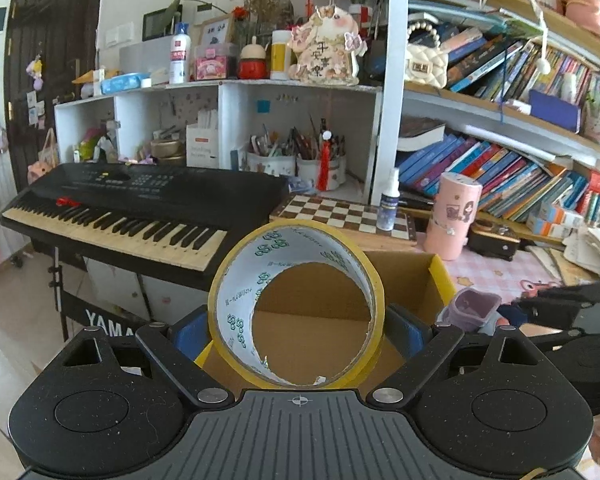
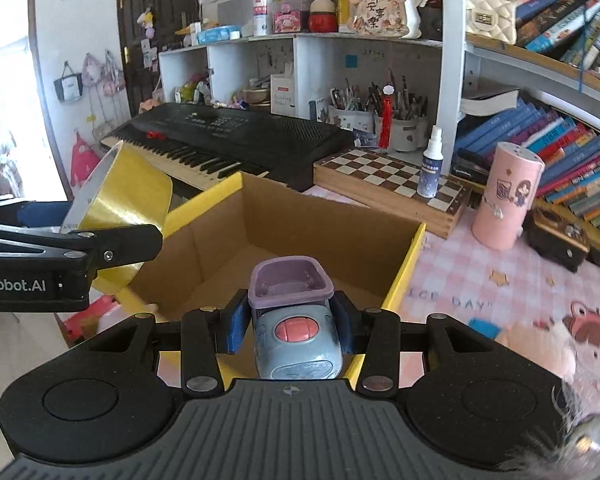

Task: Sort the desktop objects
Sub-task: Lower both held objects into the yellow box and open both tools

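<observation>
A roll of yellow tape (image 1: 296,304) is clamped on edge between the pads of the left gripper (image 1: 296,330), over the cardboard box (image 2: 300,232). Further right, a blue-and-purple toy (image 2: 294,316) is gripped by the right gripper (image 2: 292,320) above the box's near rim.

Both tongs clamped — left tongs (image 1: 296,336), right tongs (image 2: 294,322).
</observation>
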`<state>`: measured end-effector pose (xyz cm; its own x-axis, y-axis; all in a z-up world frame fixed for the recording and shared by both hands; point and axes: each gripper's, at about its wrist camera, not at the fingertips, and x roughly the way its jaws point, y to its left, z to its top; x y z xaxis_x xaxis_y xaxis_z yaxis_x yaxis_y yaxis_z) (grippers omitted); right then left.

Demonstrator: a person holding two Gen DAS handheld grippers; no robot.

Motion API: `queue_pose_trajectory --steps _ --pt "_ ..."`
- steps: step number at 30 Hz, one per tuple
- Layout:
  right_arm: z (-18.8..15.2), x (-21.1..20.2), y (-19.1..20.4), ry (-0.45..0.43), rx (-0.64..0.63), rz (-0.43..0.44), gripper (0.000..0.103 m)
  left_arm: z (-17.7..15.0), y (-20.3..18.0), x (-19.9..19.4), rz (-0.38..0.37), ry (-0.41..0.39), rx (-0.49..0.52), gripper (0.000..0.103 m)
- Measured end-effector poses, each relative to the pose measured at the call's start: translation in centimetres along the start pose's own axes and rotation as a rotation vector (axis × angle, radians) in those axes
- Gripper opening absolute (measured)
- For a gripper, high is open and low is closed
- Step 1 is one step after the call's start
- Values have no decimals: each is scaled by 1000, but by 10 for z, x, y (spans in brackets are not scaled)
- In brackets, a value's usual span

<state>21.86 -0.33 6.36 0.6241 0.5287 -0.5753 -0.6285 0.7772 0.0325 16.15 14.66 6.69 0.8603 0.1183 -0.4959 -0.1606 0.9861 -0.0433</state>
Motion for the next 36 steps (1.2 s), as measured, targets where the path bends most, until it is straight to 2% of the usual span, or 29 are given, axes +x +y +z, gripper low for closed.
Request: queue_pose_trajectory --steps 6,12,17,20,24,28,32,36 --pt "15 45 -16 26 -133 -6 41 7 -5 42 34 45 -2 92" --pt "25 94 -22 105 -313 43 41 4 -11 82 46 151 54 92" --pt "25 126 -20 185 -465 79 41 -1 -9 103 46 227 19 92" --pt "22 136 -19 231 -523 110 41 -4 -11 109 41 255 20 92" --pt "15 135 -14 246 -639 165 41 -9 -17 116 46 298 59 92" --pt "4 141 -12 304 -727 186 41 -8 -21 122 40 350 98 92" --pt "6 144 -11 343 -729 210 41 -11 -23 127 27 407 121 92" --pt "5 145 -9 361 -744 223 41 -13 -22 126 32 410 107 92"
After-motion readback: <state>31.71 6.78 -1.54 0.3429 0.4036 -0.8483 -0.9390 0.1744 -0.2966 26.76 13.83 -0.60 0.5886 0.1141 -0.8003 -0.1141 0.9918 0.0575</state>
